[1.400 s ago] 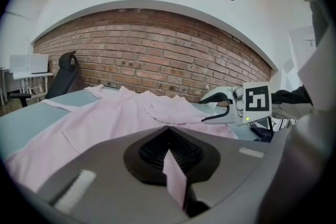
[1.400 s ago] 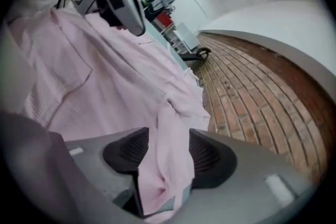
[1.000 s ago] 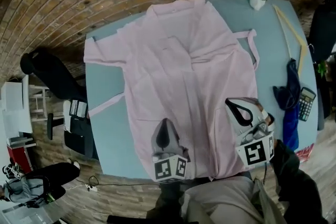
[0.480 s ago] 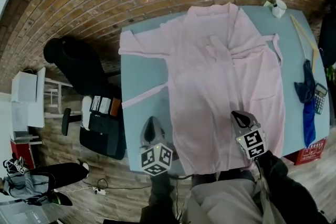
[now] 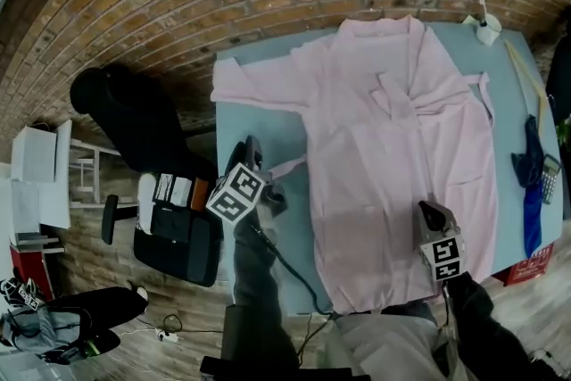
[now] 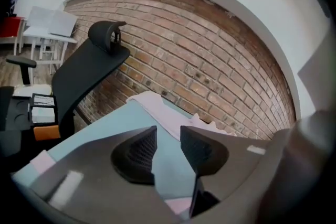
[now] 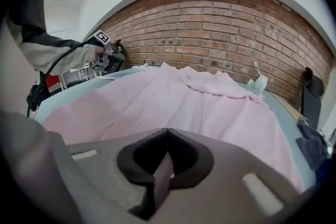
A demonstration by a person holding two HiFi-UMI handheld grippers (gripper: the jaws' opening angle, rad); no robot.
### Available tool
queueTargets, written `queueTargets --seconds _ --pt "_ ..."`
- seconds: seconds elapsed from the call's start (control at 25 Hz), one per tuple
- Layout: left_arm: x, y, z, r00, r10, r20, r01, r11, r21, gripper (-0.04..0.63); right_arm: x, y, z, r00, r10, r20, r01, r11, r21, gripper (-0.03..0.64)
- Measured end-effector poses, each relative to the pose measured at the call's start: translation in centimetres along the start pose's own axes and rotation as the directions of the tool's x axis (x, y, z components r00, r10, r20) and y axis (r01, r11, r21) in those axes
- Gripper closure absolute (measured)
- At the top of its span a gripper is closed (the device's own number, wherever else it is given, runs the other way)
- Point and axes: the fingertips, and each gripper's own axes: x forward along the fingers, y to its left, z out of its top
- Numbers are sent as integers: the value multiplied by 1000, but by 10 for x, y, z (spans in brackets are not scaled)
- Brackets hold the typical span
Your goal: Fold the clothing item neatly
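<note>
A pale pink robe (image 5: 393,147) lies spread open on the light blue table (image 5: 259,125), with its collar toward the brick wall. My left gripper (image 5: 254,161) hovers over the table's left part, beside the end of the robe's loose belt strap (image 5: 287,166). Its jaws (image 6: 168,134) are opening with nothing between them; bare table and the robe's left sleeve (image 6: 157,107) show beyond. My right gripper (image 5: 431,214) sits at the robe's near hem. In the right gripper view it (image 7: 167,136) is shut, with a strip of pink fabric pinched between the jaws.
A black office chair (image 5: 134,125) stands left of the table, with a black bag (image 5: 174,223) on the floor below it. A white cup (image 5: 486,29), a wooden stick (image 5: 526,76), a dark blue cloth (image 5: 533,183) and a calculator (image 5: 549,178) line the table's right side.
My left gripper has left the robe's hem, moved left and away to the belt strap, and its jaws have parted. The right gripper stays at the hem. The head view has swung left.
</note>
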Motion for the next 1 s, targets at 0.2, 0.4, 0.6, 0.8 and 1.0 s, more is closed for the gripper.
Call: queueTargets --seconds 0.2,0.4,0.6,0.8,1.0 --pt "75 16 7 998 -5 -61 0 997 -76 435 2 -1 4 1000 -7 -7 7 1000 -5 615" --pt "132 21 25 994 1 -109 -4 1000 -28 412 4 -5 1 998 -51 -41 50 998 -26 615" --pt "178 36 54 990 55 -129 -57 998 -15 341 6 -5 0 995 -76 -56 76 997 -8 615" --pt "197 41 71 985 142 -93 -127 980 153 588 7 -5 1 993 -94 -69 94 996 -4 615" --pt "173 -4 97 988 -67 136 60 997 56 589 7 -8 2 993 -102 -64 103 995 6 615"
